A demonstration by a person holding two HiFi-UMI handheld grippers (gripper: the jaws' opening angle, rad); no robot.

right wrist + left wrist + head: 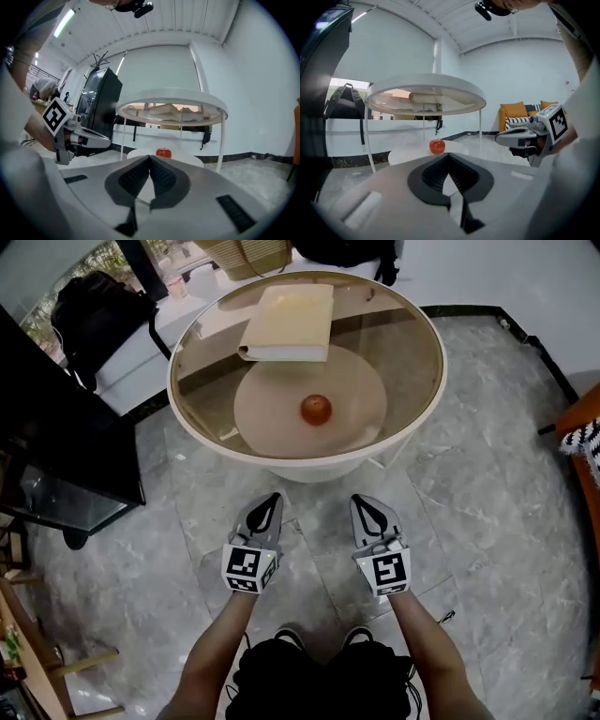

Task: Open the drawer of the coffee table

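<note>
Standing on seemingly marble floor (469, 502), glass-topped coffee table (309, 467) bears book (289, 322).

Living room, round glass-topped white bench (309, 468) ahead of the left hand-held gripper (271, 498), orange cushioned sofa (519, 112) to its right, grey marble floor (487, 493).

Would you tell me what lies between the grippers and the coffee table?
Only bare floor separates left gripper, right gripper and coffee table, in the head view.

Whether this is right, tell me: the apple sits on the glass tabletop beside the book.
Wrong: the apple sits on the lower shelf under the glass tabletop, as the left gripper view shows. Only the book lies on the glass.
</note>
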